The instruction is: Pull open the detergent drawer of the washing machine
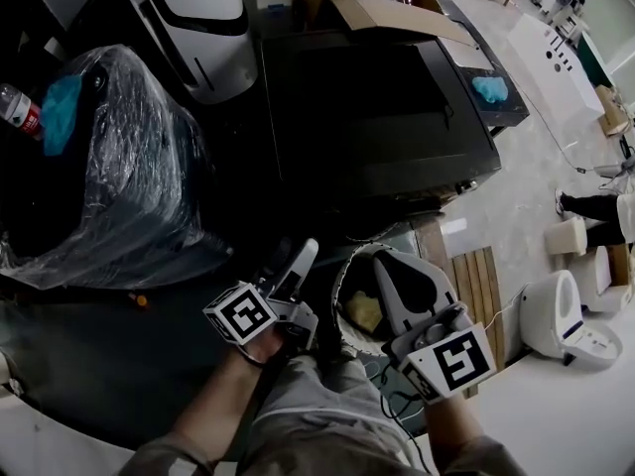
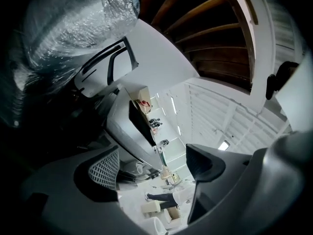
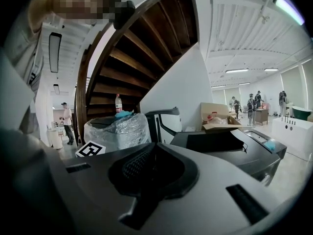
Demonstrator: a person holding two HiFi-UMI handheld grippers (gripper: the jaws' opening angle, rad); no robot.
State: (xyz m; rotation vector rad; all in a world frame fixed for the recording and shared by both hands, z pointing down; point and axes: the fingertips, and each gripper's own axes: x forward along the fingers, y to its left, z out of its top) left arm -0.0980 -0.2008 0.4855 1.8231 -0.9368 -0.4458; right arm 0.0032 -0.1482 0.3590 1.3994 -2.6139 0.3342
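Observation:
The dark, black-topped washing machine (image 1: 377, 107) stands ahead of me and also shows in the right gripper view (image 3: 220, 143); I cannot make out its detergent drawer. Both grippers are held low, close to my body and well short of the machine. My left gripper (image 1: 301, 263) points up and forward, and in its own view (image 2: 156, 165) the jaws stand apart with only the room between them. My right gripper (image 1: 397, 278) lies beside it, and its pads (image 3: 151, 173) meet with nothing between them.
A plastic-wrapped appliance (image 1: 119, 157) with a water bottle (image 1: 20, 112) fills the left. A white and black unit (image 1: 198, 28) stands behind it. A cardboard box (image 1: 397, 13) and blue cloth (image 1: 489, 89) lie on the machine. A wooden pallet (image 1: 476, 286) and white toilet (image 1: 556, 310) are at right.

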